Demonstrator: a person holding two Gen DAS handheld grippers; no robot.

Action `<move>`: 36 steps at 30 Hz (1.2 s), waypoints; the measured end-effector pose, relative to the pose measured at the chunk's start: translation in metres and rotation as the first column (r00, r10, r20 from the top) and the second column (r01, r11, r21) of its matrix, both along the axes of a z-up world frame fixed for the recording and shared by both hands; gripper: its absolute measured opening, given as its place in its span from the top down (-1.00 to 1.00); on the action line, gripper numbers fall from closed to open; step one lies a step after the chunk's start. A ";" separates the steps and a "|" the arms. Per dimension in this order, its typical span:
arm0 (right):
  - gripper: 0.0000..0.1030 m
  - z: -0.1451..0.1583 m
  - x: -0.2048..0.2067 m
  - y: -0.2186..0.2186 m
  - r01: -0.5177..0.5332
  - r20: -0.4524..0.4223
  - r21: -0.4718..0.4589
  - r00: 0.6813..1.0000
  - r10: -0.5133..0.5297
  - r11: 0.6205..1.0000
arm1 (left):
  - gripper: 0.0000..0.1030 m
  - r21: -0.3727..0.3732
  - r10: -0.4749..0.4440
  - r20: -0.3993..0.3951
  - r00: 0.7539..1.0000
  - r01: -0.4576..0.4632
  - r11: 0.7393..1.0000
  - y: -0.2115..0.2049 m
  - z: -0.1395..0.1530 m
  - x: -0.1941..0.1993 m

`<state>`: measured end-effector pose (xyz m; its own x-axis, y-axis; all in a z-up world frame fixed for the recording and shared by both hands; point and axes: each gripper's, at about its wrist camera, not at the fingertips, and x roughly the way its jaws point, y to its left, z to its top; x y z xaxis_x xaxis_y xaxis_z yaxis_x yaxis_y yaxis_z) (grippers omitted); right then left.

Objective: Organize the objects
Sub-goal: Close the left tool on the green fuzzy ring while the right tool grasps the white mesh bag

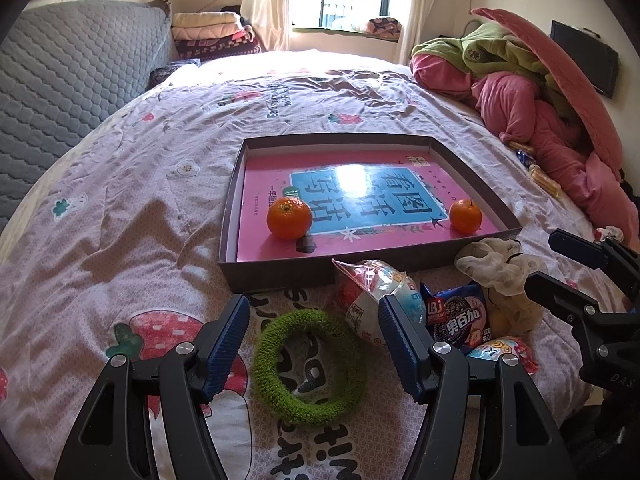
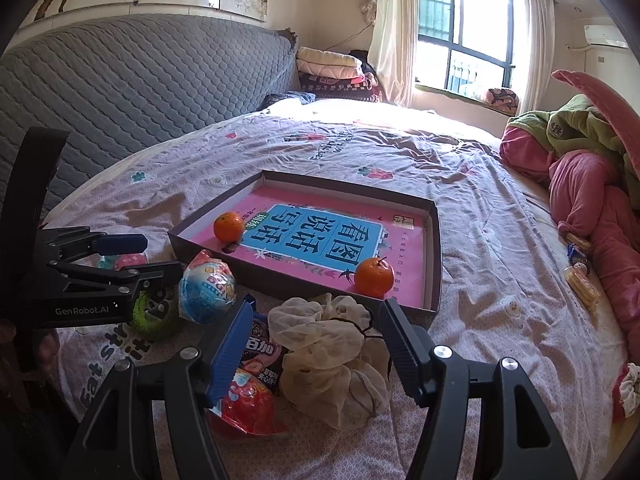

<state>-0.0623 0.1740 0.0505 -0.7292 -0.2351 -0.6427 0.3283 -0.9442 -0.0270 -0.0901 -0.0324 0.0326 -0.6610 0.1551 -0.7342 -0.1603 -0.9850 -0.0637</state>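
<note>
A shallow dark tray [image 1: 276,272] lined with a pink book lies on the bed. In it sit two oranges, one at the left [image 1: 289,217] and one at the right [image 1: 465,216]. My left gripper [image 1: 314,320] hangs open over a green fuzzy ring [image 1: 310,368], which lies between its jaws without touching the pads. My right gripper [image 2: 316,332] is open around a beige mesh scrunchie [image 2: 332,360]. Between the two grippers lie a blue-and-white wrapped ball [image 2: 206,292], a dark cookie packet [image 2: 260,344] and a red wrapped ball [image 2: 248,400].
Piled pink and green bedding [image 2: 580,184] fills the bed's right side, with small snack packets [image 2: 580,280] beside it. A red-and-white scrunchie [image 2: 628,388] lies at the right edge. A grey quilted headboard [image 2: 120,88] stands at the left.
</note>
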 end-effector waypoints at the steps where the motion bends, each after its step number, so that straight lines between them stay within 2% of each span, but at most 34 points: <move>1: -0.27 -0.002 -0.001 0.000 -0.001 0.007 0.002 1.000 0.001 1.000 | -0.33 0.000 0.001 0.003 1.000 -0.001 1.000 -0.001 -0.001 0.000; 6: -0.27 -0.010 -0.003 0.001 0.007 0.030 0.035 1.000 -0.008 0.999 | -0.33 -0.012 0.001 0.013 1.000 0.000 1.000 -0.003 -0.005 0.003; 18: -0.27 -0.018 -0.005 0.004 0.019 0.063 0.035 0.998 -0.021 0.999 | -0.33 -0.033 -0.002 0.054 0.999 0.004 0.999 -0.006 -0.015 0.007; 36: -0.27 -0.024 -0.008 0.003 0.022 0.085 0.046 0.996 -0.026 0.999 | -0.33 -0.048 -0.062 0.093 0.994 0.067 0.997 0.012 -0.024 0.019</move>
<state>-0.0705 0.1766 0.0262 -0.6759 -0.1875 -0.7127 0.3086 -0.9502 -0.0428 -0.0710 -0.0205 0.0083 -0.5806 0.1556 -0.7992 -0.2192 -0.9752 -0.0307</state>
